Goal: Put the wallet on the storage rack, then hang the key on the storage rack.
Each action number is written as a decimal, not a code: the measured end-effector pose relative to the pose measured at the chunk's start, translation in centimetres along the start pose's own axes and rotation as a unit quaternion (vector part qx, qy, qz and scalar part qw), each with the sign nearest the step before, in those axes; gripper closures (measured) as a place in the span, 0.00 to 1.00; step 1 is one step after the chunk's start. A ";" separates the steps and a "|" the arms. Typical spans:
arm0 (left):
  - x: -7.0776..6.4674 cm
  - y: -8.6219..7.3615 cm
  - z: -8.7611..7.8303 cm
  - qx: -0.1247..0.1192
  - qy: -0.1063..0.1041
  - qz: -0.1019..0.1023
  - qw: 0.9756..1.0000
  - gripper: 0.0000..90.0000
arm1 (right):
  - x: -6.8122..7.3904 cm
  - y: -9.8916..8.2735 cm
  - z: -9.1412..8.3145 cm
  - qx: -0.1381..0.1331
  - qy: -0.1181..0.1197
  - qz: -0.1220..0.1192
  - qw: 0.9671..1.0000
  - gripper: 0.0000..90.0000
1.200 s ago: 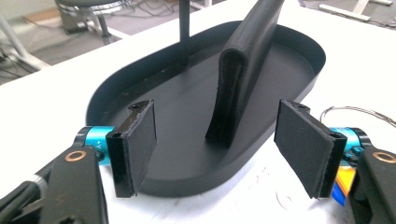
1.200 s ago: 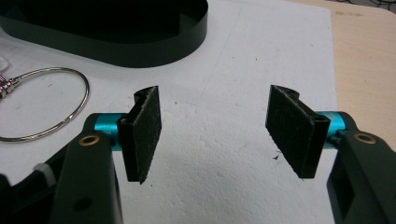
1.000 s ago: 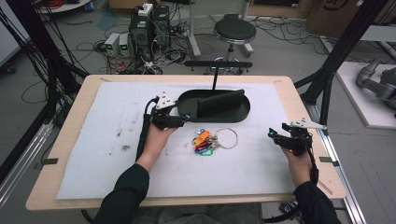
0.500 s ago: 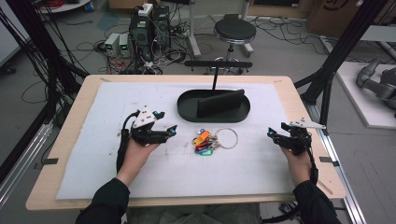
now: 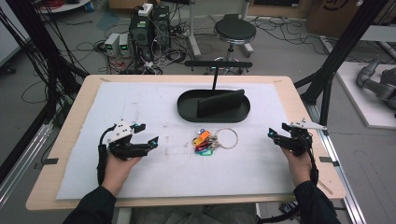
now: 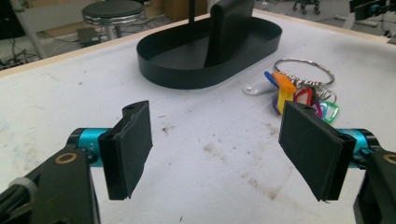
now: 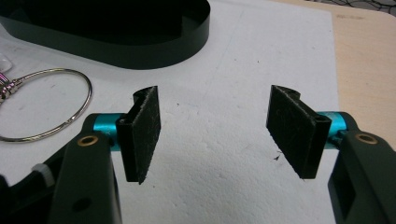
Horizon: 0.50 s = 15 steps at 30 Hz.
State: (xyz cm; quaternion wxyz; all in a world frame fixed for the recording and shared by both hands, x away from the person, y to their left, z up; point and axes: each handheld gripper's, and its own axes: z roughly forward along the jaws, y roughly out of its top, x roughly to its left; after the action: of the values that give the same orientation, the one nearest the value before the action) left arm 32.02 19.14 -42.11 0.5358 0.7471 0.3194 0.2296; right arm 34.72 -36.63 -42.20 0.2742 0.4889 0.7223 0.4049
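Now both grippers' jaws apart, key bunch (image 5: 214,140) between, untouched.

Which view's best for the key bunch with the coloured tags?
Left gripper view: the key bunch is close, tags and ring distinct. High view shows the whole bunch, but small. Right gripper view catches just its ring at the edge.
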 end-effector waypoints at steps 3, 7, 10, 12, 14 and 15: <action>-0.1 0.0 -0.1 -0.005 0.002 -0.003 1.000 0.29 | -0.1 0.0 -0.1 -0.004 0.000 0.001 1.000 0.40; -0.2 0.0 -0.1 -0.005 0.008 0.003 1.000 0.29 | -0.1 0.1 -0.3 -0.014 0.000 0.004 1.000 0.40; 0.1 -0.1 -0.2 -0.004 0.013 -0.005 1.000 0.29 | -0.1 0.1 -0.3 -0.011 0.001 0.004 1.000 0.40; 0.3 -0.2 -0.4 -0.004 0.018 -0.007 1.000 0.29 | 0.0 0.1 -0.3 -0.012 0.002 0.002 1.000 0.40; 0.6 -0.2 -0.5 -0.005 0.020 -0.012 1.000 0.29 | 0.0 0.1 -0.3 -0.013 0.003 0.001 1.000 0.40; 0.8 -0.2 -0.6 -0.007 0.022 -0.017 1.000 0.29 | 0.0 0.1 -0.2 -0.012 0.006 0.000 1.000 0.39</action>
State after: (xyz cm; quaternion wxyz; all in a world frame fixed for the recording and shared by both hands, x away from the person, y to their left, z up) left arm 32.11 20.16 -42.12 0.5379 0.7326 0.3417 0.2392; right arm 34.56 -36.66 -42.00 0.2762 0.4831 0.7192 0.4161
